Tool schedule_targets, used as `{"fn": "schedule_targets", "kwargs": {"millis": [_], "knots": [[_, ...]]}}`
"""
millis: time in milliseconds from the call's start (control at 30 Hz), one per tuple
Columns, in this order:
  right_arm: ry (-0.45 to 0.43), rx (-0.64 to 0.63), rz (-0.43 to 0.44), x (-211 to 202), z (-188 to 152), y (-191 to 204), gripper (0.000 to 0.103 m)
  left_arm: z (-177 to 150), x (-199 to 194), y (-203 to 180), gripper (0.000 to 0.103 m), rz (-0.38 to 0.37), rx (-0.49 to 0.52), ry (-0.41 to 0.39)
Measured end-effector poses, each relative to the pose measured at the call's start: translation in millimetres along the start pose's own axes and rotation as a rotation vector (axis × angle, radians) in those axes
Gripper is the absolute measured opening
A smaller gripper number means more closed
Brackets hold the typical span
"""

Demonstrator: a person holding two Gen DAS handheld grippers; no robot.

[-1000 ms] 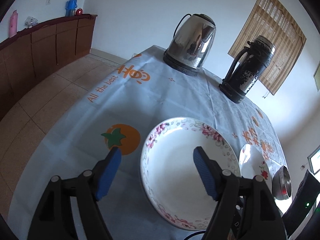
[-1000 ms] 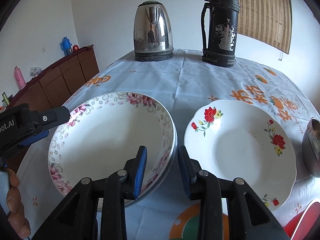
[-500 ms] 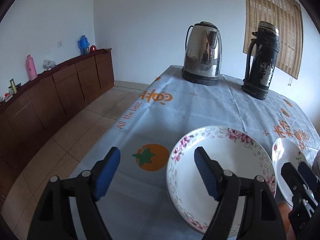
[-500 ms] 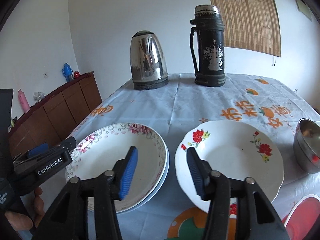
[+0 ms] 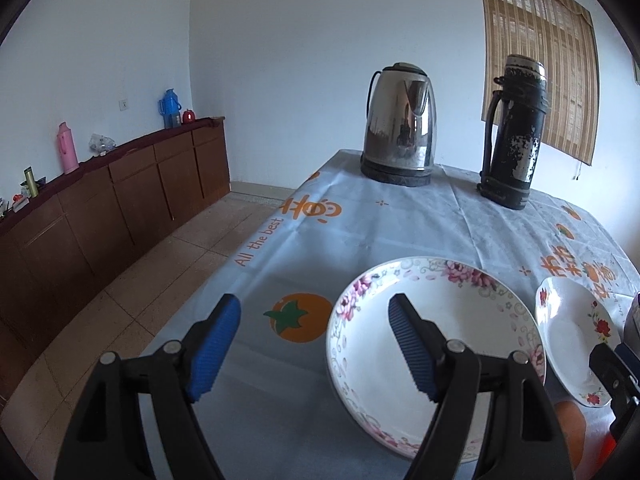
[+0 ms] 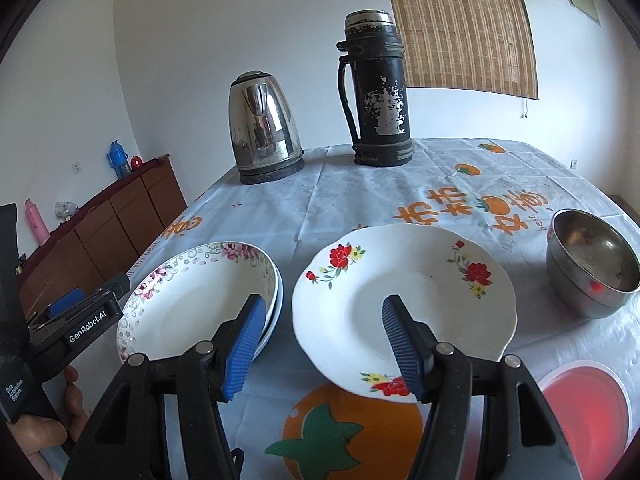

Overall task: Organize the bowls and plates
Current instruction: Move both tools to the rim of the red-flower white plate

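Right wrist view: right gripper hanging above the near edge of the table, blue pads spread apart with nothing between them, no plate touched. Pink-flowered plates stacked two deep toward the left edge, likely gathered there because they match. Red-flowered plate lying alone just beside that stack, not yet joined to anything. Steel bowls nested near the right edge, apparently sorted already. Red lid or dish at the near right corner, partly cut off. Kettle and flask upright at the far edge, well apart from the crockery. Gripper tilted downward, aimed roughly at the gap between stack and single plate; probably lining up on the red-flowered plate next.

Left wrist view: left gripper also wide open and empty, angled down over the near left part of the table, right pad above the stack's rim without contact, left pad over bare cloth beside the printed orange tomato. Held back and clear, seemingly waiting.
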State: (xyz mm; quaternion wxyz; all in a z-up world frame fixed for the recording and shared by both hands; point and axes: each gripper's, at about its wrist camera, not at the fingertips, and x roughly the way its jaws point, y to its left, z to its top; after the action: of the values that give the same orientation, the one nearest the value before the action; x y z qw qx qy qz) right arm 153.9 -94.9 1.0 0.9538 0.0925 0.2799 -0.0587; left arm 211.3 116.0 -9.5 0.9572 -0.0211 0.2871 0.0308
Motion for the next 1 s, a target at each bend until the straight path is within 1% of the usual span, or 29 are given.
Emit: {"fn": "schedule_targets", "kwargs": {"millis": [200, 300, 467, 600, 733, 800, 933, 1000], "knots": [[-0.003, 0.017, 0.009, -11.7, -7.0, -9.6, 0.063, -7.4, -4.9, 0.4, 0.078, -0.021, -0.033, -0.01], [-0.004, 0.031, 0.008, -17.1, -10.5, -16.0, 0.063, -12.3, -6.6, -1.1, 0.078, -0.013, -0.035, 0.0], [0.011, 0.051, 0.014, -23.2, -15.4, -26.3, 0.063, -19.7, -19.2, 4.7, 0.078, -0.013, -0.07, -0.007], [-0.001, 0.061, 0.021, -33.0, -19.4, -31.7, 0.063, -26.2, -28.9, 7.7, 0.078, -0.024, -0.093, -0.01], [-0.002, 0.072, 0.026, -40.9, -24.5, -37.5, 0.063, -31.4, -37.5, 3.7, 0.085, -0.03, -0.088, -0.018], [0.0, 0.085, 0.031, -44.9, -27.0, -41.8, 0.063, -34.0, -42.7, 1.0, 0.085, -0.034, -0.082, -0.027], [-0.004, 0.117, 0.036, -54.7, -32.4, -52.1, 0.063, -37.0, -50.4, -1.9, 0.091, -0.047, -0.078, -0.038], [-0.01, 0.118, 0.031, -59.2, -33.7, -54.7, 0.063, -39.2, -52.8, -3.1, 0.092, -0.049, -0.082, -0.033]]}}
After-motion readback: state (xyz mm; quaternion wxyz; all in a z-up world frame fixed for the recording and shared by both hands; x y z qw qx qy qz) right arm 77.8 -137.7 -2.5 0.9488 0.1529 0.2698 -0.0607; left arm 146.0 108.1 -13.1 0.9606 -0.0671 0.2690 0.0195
